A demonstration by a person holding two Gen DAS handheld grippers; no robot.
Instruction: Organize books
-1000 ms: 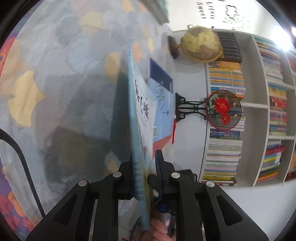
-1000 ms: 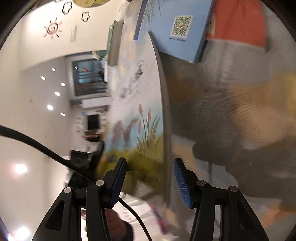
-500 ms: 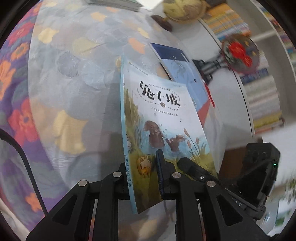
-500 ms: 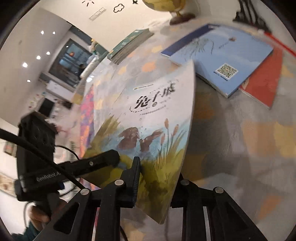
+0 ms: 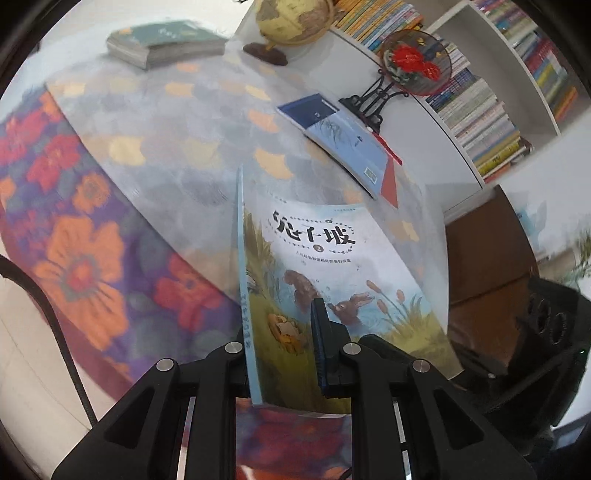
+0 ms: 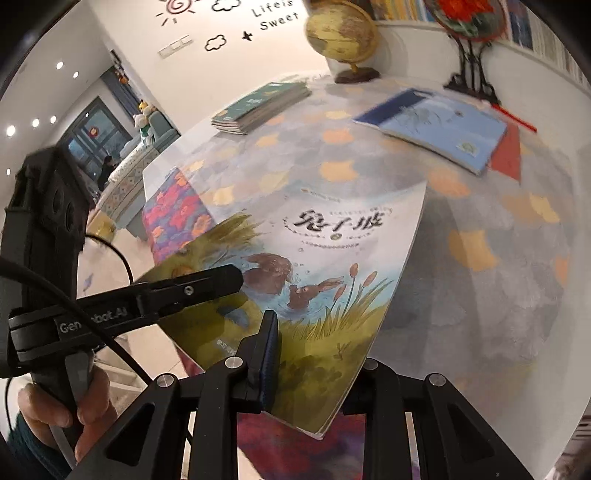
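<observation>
1. Both grippers have the same picture book (image 5: 332, 273) right now, the one with the rabbits and reeds on the cover. It's up off the worktop (image 5: 177, 147), tilted, cover facing the cameras.
2. The left gripper (image 5: 284, 343) has its jaws pinching the book near the spine at the bottom edge. The right gripper (image 6: 314, 362) has its jaws clamped on the bottom edge toward the open side, so the cover bows a bit between the two grips.
3. From the right wrist view you can see the left gripper's finger (image 6: 192, 288) lying across the cover, with the person's hand (image 6: 66, 413) on the handle below.
4. Step in hand, I'd say: carrying this book to wherever it gets stacked. Two candidates on the worktop: the green stack (image 5: 166, 40) at the far corner by the globe (image 5: 291, 18), and the blue book (image 5: 343, 136) lying on a red one near the fan stand (image 5: 373, 99).
5. Can't tell which pile it's meant for.
6. Next move probably calls for levelling the book flat, lining its edges up with the chosen pile, then lowering it before either grip lets go. It's floppy, so dropping one grip early could let it sag.
</observation>
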